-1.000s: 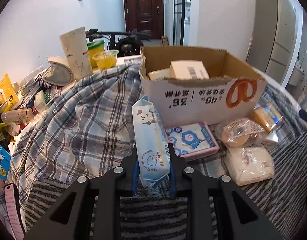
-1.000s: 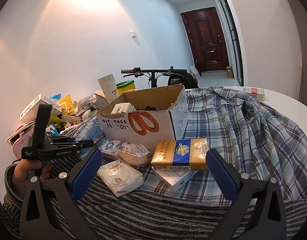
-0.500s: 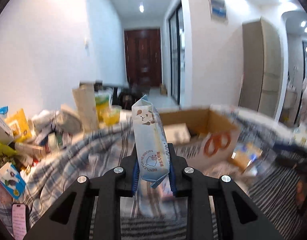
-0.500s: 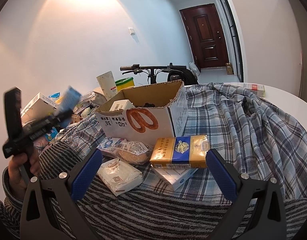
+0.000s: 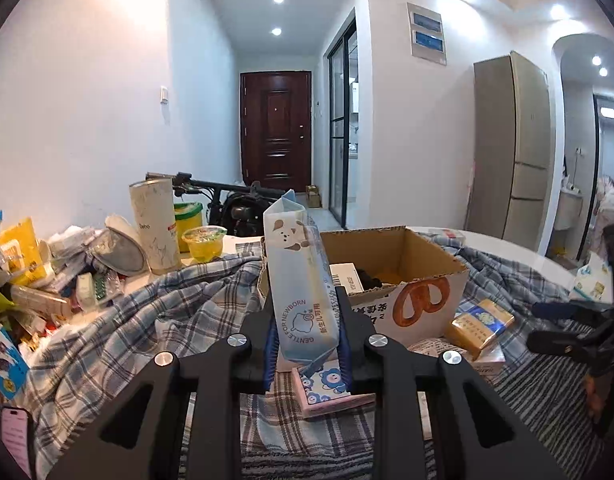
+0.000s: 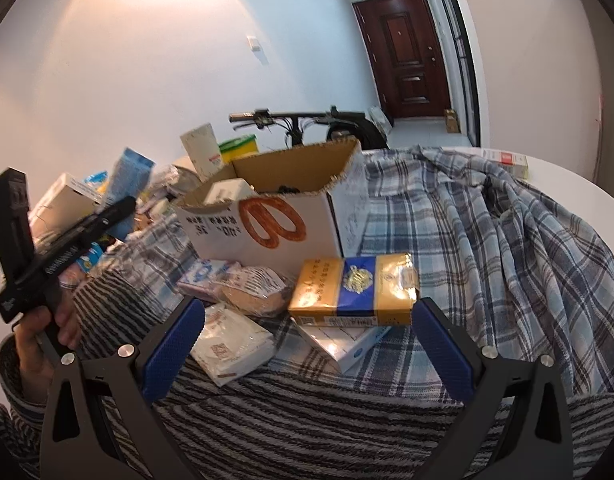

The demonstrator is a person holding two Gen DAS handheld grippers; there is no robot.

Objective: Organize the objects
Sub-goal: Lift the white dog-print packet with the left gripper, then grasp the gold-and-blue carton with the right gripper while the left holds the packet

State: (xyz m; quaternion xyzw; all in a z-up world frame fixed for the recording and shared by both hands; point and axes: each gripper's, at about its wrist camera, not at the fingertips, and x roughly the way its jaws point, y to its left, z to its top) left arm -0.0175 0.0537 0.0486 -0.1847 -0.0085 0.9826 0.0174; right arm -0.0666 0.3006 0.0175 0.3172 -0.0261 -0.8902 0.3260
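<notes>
Nearest the left wrist camera, the left gripper [image 5: 306,344] has its blue-padded jaws clamped on the lower end of a long, pale-blue soft plastic pack of baby wipes [image 5: 301,280]. The pack stands nearly upright, long axis running up and slightly away, its crimped top leaning a little left and a cartoon puppy printed near that end. Around a round emblem low on its face runs "GENTLE FOR NEWBORN". It hangs in the air over a pink-edged flat packet with blue cartoon faces [image 5: 327,390], in front of the open brown corrugated cardboard box [image 5: 411,280].

From the right wrist camera, the right gripper [image 6: 307,344] has its jaws spread wide with nothing between them, above a grey-and-white striped knit fabric [image 6: 307,416]. Just past it lie a white crinkled plastic packet [image 6: 231,344], a clear-wrapped round bread [image 6: 255,292], and a glossy gold-and-blue carton [image 6: 353,290] resting on a flat white box [image 6: 339,342]. At the left a hand [image 6: 39,332] in a striped sleeve holds the other tool raised.

Behind these, the box's white front bears an orange pretzel drawing [image 6: 273,222] and upside-down print with "36". A blue-grey plaid cloth [image 6: 507,248] lies rumpled around it. Farther left, a marbled white cylinder [image 5: 155,228] reads "Debo", beside a clear cup of yellow jelly [image 5: 203,242].
</notes>
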